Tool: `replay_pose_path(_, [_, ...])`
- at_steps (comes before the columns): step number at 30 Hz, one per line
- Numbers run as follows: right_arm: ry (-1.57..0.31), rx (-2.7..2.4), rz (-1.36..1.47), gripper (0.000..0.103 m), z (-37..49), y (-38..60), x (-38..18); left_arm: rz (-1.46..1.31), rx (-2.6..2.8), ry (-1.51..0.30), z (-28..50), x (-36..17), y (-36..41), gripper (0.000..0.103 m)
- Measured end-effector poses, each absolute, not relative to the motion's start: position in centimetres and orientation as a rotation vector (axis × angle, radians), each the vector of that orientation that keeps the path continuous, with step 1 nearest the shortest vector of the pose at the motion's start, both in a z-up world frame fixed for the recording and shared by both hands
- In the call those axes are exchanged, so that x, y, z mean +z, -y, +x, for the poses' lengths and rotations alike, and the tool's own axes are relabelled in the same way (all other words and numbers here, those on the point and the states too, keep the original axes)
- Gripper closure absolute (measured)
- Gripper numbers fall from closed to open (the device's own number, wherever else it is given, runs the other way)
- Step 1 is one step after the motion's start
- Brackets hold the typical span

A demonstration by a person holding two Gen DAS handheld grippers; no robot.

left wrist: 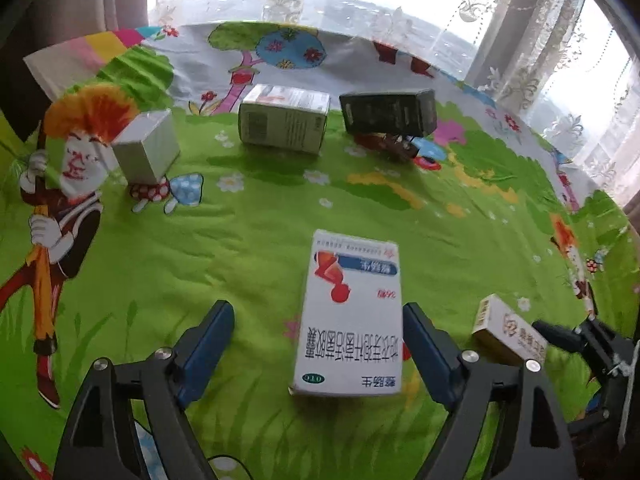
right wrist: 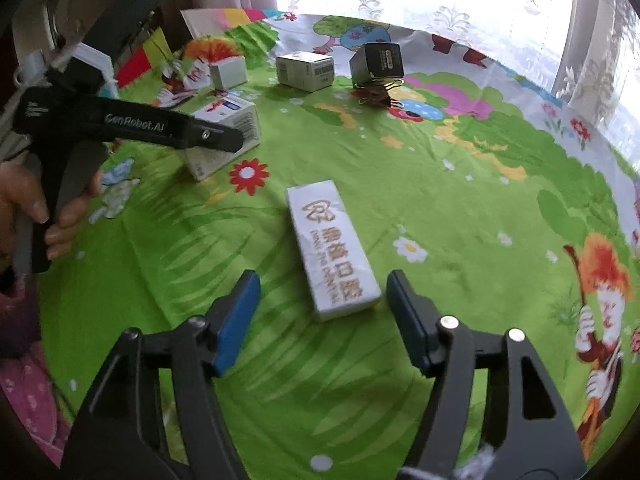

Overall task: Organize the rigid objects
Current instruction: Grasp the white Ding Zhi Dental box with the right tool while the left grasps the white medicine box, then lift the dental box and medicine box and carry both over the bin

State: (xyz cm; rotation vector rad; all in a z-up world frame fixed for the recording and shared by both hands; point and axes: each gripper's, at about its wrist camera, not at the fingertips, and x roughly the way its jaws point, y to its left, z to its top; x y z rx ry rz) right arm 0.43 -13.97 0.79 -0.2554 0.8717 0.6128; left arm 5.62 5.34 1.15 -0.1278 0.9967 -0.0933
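In the left wrist view my left gripper [left wrist: 318, 332] is open, its blue fingers on either side of a white medicine box [left wrist: 350, 316] with red art lying flat on the green cloth; no contact shows. In the right wrist view my right gripper [right wrist: 322, 308] is open around the near end of a long white box with gold lettering [right wrist: 332, 248], which also shows in the left wrist view [left wrist: 508, 334]. The medicine box shows there too [right wrist: 224, 136], partly behind the left gripper's body [right wrist: 132, 128].
At the back stand a small white cube box [left wrist: 146, 146], a white-green box [left wrist: 284, 118], and a black box [left wrist: 388, 112] with binder clips [left wrist: 394, 146] before it. A colourful book [left wrist: 80, 60] lies far left. The table's edge meets curtains behind.
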Motion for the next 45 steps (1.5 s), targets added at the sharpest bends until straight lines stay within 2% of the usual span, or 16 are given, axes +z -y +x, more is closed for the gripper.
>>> replay_pose_path(4, [-0.880, 0.586, -0.232, 0.032, 2.4, 13.7, 0.7, 0.017, -0.039, -0.943, 5.1, 0.3, -3.6, 0.016])
replay_pose_path(5, [-0.880, 0.577, -0.236, 0.035, 2.9, 13.5, 0.7, 0.028, -0.035, -0.924, 5.0, 0.2, -3.4, 0.018])
replay_pose_path(6, [-0.875, 0.572, -0.245, 0.043, 3.1, 13.3, 0.7, 0.016, -0.040, -0.924, 5.0, 0.2, -3.5, 0.021])
replay_pose_path(7, [-0.869, 0.566, -0.247, 0.051, 3.2, 13.2, 0.8, 0.011, -0.035, -0.919, 5.0, 0.3, -3.6, 0.029])
replay_pose_path(8, [-0.864, 0.563, -0.246, 0.065, 3.1, 13.2, 0.9, 0.009, -0.031, -0.909, 4.8, 0.4, -3.8, 0.035])
replay_pose_path(10, [-0.861, 0.543, -0.237, 0.069, 2.9, 13.3, 1.0, 0.022, -0.028, -0.885, 4.4, 0.6, -3.5, 0.062])
replay_pose_path(21, [-0.862, 0.389, -0.167, 0.069, 2.1, 14.2, 1.3, 0.025, 0.004, -0.893, 3.4, 0.8, -2.6, 0.062])
replay_pose_path(23, [-0.768, 0.317, -0.072, 0.069, 0.4, 16.1, 2.9, 0.011, -0.014, -0.866, 1.2, 1.9, -1.7, 0.062])
replay_pose_path(27, [-0.505, 0.168, 0.108, 0.069, -6.7, 20.0, 7.5, 0.034, -0.035, -0.681, -4.8, 7.2, 0.8, 0.062])
replay_pose_path(34, [-0.125, 0.024, 0.118, 0.069, -17.5, 22.9, 14.6, 0.055, -0.087, -0.397, -12.5, 15.0, 4.4, 0.062])
replay_pose_path(37, [-0.032, 0.000, 0.110, 0.069, -20.1, 23.5, 16.7, 0.068, -0.093, -0.293, -15.2, 17.3, 5.5, 0.061])
replay_pose_path(45, [0.132, -0.002, 0.033, 0.069, -24.1, 22.0, 20.2, 0.070, -0.102, -0.171, -18.5, 20.1, 5.7, 0.061])
